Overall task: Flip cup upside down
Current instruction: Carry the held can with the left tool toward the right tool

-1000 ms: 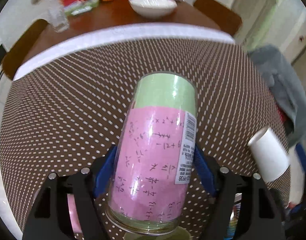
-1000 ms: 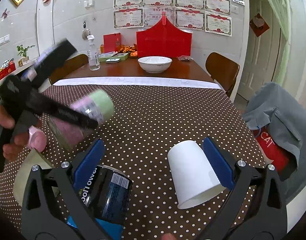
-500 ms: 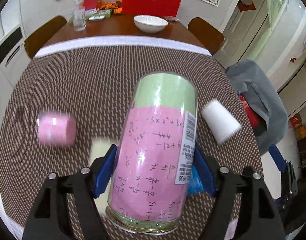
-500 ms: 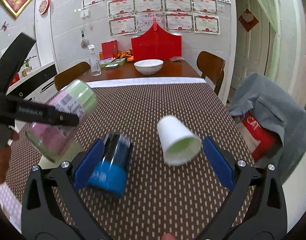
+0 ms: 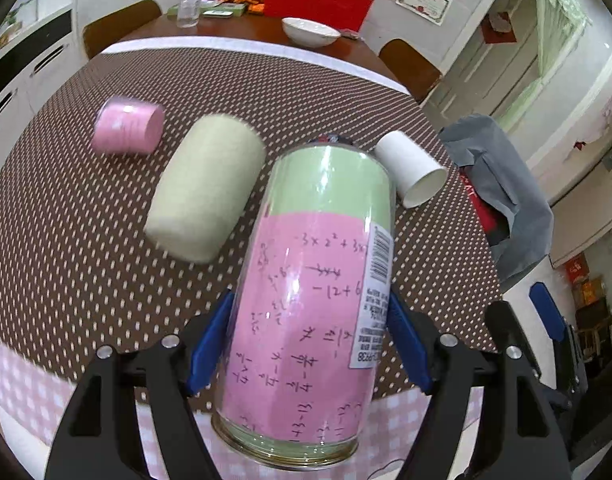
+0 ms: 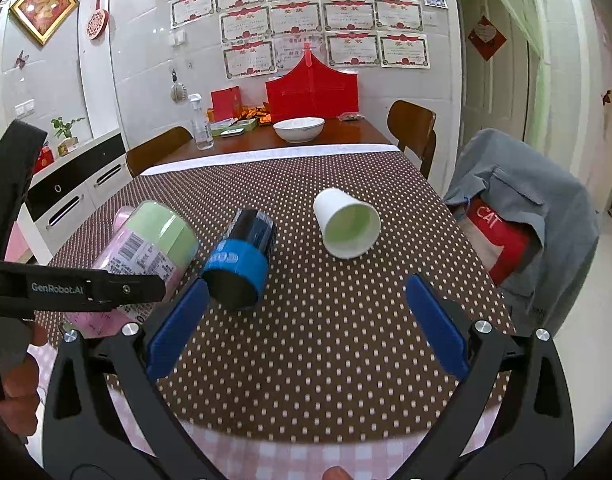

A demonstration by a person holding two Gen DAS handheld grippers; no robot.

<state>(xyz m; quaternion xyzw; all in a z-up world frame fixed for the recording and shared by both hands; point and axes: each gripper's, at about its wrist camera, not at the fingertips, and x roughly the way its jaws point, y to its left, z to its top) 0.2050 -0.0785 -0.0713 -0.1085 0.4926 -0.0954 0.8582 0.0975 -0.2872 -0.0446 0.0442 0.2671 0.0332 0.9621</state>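
Currently left gripper (image 5: 307, 344) pinching tilted glass cup with pink-green paper wrap (image 5: 317, 280) mid-frame; right gripper (image 6: 302, 324) spread, empty. Smooth glass, could slip mid-flip onto dotted brown table (image 6: 345, 340).

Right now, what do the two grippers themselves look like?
Both match: the left gripper and right gripper have black angular frames, silver screws and blue finger pads. White "GenRobot.AI" lettering runs along the left one's side. No cables or sleeves show.

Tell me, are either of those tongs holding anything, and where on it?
The left tongs grip the glass cup with pink and green paper inside, by its sides near the rim end. The right tongs are open and hold nothing.
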